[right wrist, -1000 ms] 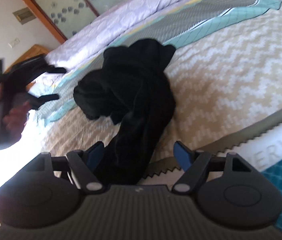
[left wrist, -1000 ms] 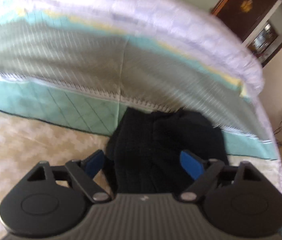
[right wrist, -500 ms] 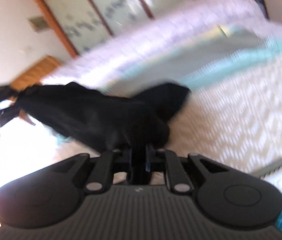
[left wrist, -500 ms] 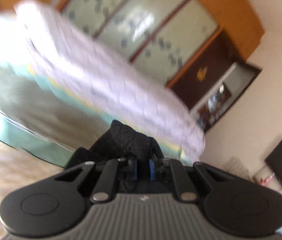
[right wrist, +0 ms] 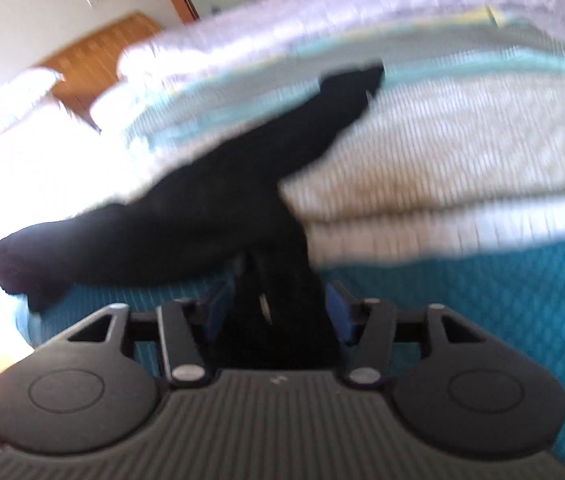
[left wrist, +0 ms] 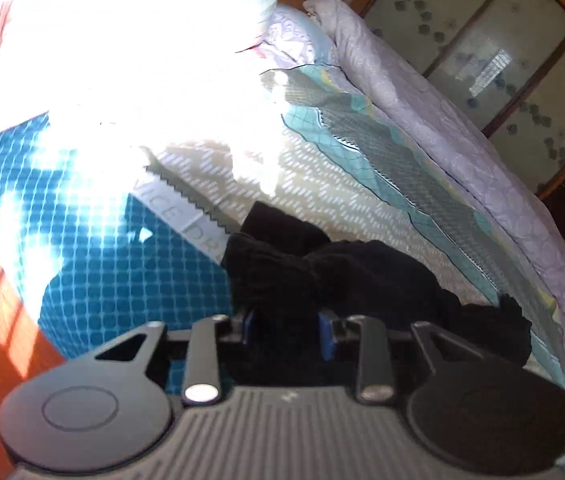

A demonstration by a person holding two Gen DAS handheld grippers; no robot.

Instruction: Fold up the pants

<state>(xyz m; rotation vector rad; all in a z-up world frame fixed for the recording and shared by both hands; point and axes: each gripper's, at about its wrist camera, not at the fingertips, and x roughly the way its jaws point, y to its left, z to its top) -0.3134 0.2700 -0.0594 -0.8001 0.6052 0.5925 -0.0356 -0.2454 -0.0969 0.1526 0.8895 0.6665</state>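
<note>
1. The fold has barely begun, as I read it: the black pants (left wrist: 334,276) lie bunched and stretched, not flat, along the near edge of the bed (left wrist: 322,184), with no crease or layer made yet
2. In the left wrist view the left claw (left wrist: 287,330) has pants cloth between its blue pads, which stand a little apart and are opening; whether they still press the cloth I cannot tell
3. In the right wrist view the right claw (right wrist: 278,308) is opening too, its pads standing clear on either side of a dark fold of the pants (right wrist: 210,216)
4. From there the garment runs out toward 9 o'clock, where the other claw shows at the frame edge, and a tail points to 1 o'clock on the bed
5. Left to do, I judge: spread the pants flat, lay leg on leg, then fold along the length
6. The bed carries a beige zigzag cover with teal and grey bands and a rolled lilac quilt (left wrist: 442,120) at 2 o'clock; a blue mesh mattress side (left wrist: 122,272) shows below, hard sunlight washes out 10 o'clock, and wood-framed glass panels (left wrist: 482,40) close the room behind
</note>
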